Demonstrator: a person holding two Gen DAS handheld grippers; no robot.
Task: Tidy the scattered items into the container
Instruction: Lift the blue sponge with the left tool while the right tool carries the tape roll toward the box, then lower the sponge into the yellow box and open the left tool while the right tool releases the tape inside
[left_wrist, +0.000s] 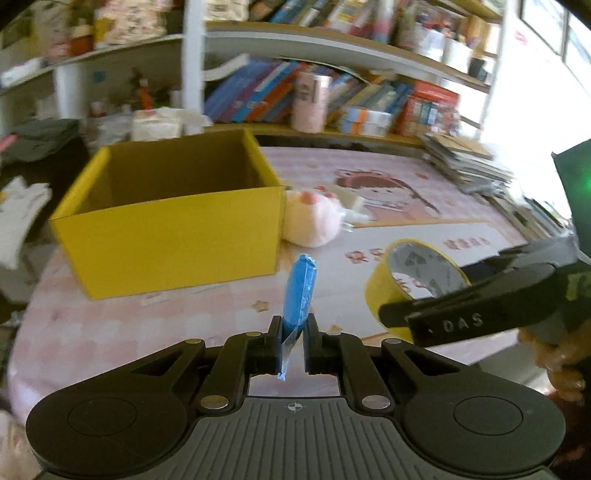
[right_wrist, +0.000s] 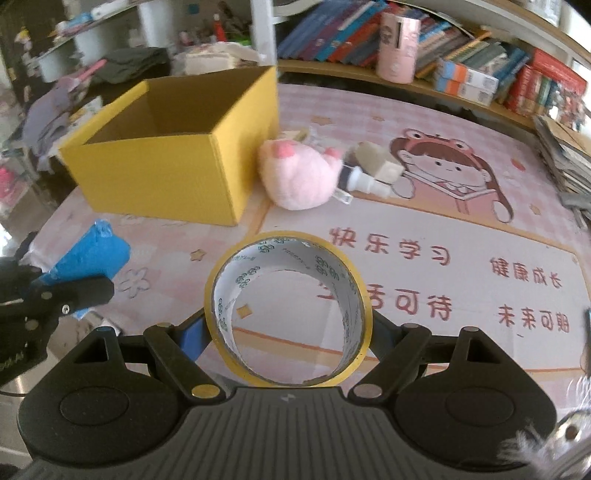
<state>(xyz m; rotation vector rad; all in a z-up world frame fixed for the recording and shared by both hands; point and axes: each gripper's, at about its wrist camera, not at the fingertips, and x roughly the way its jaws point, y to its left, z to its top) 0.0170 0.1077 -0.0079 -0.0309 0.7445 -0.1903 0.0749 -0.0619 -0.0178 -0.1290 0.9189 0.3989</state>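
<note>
- So, we have both tools loaded: our left tool (left_wrist: 292, 332) is pressed together on a blue packet (left_wrist: 300, 291), and our right tool (right_wrist: 291, 328) stands spread wide around a roll of yellow tape (right_wrist: 290, 308), its pads pinching the roll from either side.
- The yellow box (left_wrist: 170, 225) is our landmark — it sits open-topped on the table (right_wrist: 424, 229), and both held things hang in front of it, the packet nearer, the tape off to its right.
- To do this step well, we judge each tool should be carried over the box's rim and well above the opening before letting go, one after the other, so the two do not collide.
- The packet is held only by its lower end; it may swing, so we should move gently.
- Just right of the box lie a pink plush toy (right_wrist: 299, 177) and a small white bottle (right_wrist: 365, 182), touching each other — still to be tidied.
- Only the right view shows the bottle and the beige block (right_wrist: 378, 160) behind it clearly; only the left shows how thin the packet's grip is.
</note>
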